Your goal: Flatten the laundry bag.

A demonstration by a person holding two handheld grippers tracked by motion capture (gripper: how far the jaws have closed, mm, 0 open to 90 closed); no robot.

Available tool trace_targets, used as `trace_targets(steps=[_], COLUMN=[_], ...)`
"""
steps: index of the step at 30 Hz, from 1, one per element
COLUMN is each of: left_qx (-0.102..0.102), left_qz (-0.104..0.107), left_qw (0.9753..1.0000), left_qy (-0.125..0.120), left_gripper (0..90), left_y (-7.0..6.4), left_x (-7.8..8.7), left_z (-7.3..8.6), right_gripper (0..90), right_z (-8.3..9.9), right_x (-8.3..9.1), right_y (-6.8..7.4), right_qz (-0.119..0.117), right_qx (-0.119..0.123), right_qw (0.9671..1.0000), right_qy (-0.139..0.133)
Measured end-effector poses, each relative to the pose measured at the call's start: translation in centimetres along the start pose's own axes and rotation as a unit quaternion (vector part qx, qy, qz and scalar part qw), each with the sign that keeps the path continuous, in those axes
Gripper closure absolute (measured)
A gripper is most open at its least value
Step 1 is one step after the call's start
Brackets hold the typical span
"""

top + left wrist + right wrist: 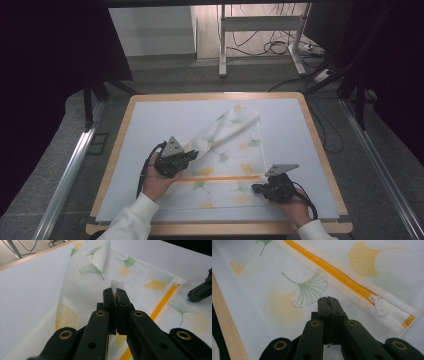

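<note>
A white mesh bag (227,145) printed with green and yellow ginkgo leaves lies on the white table mat (150,125), its yellow zipper (220,178) running across. My left gripper (192,154) is shut on the bag's left edge, and a bit of mesh (117,285) sticks up between its jaws. That side of the bag (82,287) is lifted and folded over toward the middle. My right gripper (256,188) is shut, its tips (328,300) low over the bag's near right part, beside the white zipper pull (380,306). No fabric shows between its jaws.
The mat sits on a wooden-edged table (116,145). The right gripper (200,291) shows far off in the left gripper view. Beyond the table are a grey floor, white table legs (222,45) and cables (277,47).
</note>
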State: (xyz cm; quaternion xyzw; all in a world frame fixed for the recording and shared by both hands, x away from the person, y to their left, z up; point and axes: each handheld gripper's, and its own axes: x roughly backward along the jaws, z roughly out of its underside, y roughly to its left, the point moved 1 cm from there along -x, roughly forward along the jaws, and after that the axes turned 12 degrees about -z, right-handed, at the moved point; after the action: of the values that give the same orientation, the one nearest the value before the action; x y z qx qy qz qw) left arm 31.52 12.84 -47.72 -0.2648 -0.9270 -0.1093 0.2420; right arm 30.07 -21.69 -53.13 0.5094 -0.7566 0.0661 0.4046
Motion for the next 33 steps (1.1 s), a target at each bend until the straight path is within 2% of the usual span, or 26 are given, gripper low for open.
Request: trace_targets(steps=[8,12,16,21,23,33], left_qx=[0.01,0.022,0.026,0.031,0.041,0.049], left_qz=[-0.017,-0.024,-0.033,-0.039,-0.044,-0.053], left_qw=[0.9998,0.9994,0.999,0.9986,0.9981,0.9973], left_qy=[-0.001,-0.009,-0.014,-0.014,-0.017,-0.014], left_gripper=[89.6,89.6,89.6,89.6,89.6,89.7], left_y=[1.1,2.1,2.7,3.4,3.7,4.6], left_x=[0.3,0.8,1.1,1.2,1.0,0.7], left_z=[0.1,0.0,0.0,0.1,0.3,0.6], right_gripper=[88.9,88.9,88.9,88.9,88.9,88.9], right_z=[0.0,0.0,0.0,0.0,0.0,0.0], right_x=[0.0,0.0,0.0,0.0,0.0,0.0], right_y=[0.0,0.0,0.0,0.0,0.0,0.0], right_qz=[-0.001,-0.001,-0.001,-0.001,-0.001,-0.002], right_qx=[0.001,0.001,0.001,0.002,0.001,0.001], right_qw=[1.0,1.0,1.0,1.0,1.0,1.0], right_qy=[0.001,0.001,0.001,0.001,0.001,0.001])
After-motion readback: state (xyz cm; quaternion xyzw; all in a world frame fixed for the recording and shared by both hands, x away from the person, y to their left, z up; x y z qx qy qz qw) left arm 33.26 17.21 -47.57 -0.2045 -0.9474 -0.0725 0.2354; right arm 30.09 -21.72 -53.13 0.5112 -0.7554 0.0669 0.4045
